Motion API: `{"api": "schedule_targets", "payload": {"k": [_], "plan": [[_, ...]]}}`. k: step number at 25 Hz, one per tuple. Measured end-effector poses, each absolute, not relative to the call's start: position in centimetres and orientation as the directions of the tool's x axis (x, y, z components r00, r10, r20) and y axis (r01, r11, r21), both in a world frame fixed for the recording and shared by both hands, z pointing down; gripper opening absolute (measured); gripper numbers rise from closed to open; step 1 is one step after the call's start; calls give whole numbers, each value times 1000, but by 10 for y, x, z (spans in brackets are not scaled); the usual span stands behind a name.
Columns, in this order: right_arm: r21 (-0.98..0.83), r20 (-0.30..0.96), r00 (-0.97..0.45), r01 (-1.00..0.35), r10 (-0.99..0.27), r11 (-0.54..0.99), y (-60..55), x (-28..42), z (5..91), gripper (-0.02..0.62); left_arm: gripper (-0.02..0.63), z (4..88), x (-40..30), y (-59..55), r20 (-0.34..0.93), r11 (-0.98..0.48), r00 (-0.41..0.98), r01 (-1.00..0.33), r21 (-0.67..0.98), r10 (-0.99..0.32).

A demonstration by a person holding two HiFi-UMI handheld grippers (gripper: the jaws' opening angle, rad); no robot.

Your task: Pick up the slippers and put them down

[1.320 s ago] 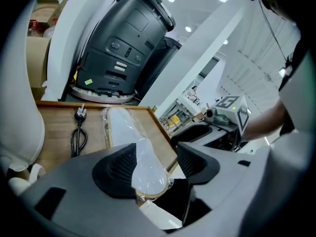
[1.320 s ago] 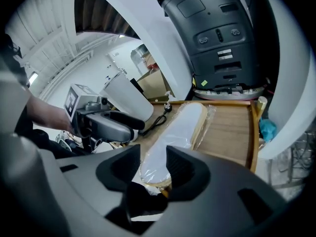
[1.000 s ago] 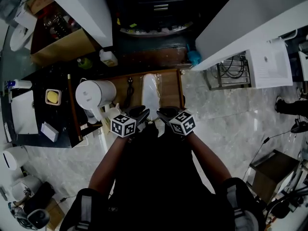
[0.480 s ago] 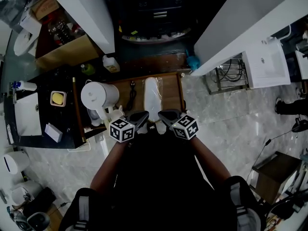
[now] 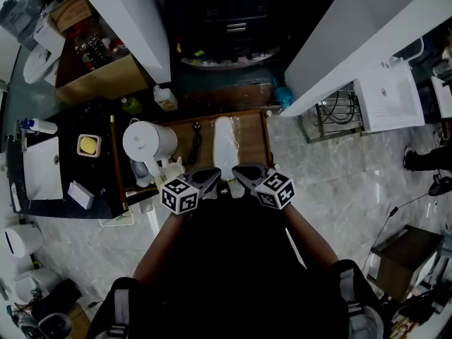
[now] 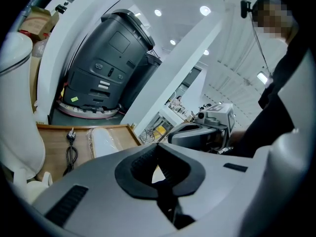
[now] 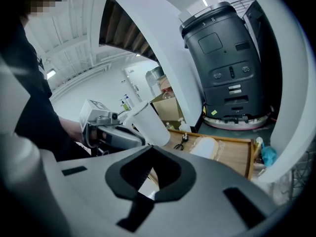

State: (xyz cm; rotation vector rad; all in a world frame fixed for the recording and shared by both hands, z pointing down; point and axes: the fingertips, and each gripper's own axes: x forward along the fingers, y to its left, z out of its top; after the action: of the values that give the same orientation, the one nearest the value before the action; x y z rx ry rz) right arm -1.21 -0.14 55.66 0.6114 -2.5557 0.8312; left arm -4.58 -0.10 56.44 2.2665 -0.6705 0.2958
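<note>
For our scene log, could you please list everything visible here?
wooden tray: one, brown, in front of the machine
wrapped slippers: one pack, white, on the tray
cable: one, black, on the tray, left of the slippers
round container: one, white, left of the tray
machine: one, dark grey, behind the tray
cardboard box: one, brown, far left
wire rack: one, metal, right
left gripper: grey, shut, over the tray's near edge
right gripper: grey, shut, beside it
</note>
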Motion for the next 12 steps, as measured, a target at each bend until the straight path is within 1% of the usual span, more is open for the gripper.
{"api": "schedule_targets", "payload": {"k": [12], "plan": [[-413, 477, -829, -504, -292, 759, 2, -13, 546, 6, 12, 554, -44, 1, 375, -605, 848, -530, 595, -374]]}}
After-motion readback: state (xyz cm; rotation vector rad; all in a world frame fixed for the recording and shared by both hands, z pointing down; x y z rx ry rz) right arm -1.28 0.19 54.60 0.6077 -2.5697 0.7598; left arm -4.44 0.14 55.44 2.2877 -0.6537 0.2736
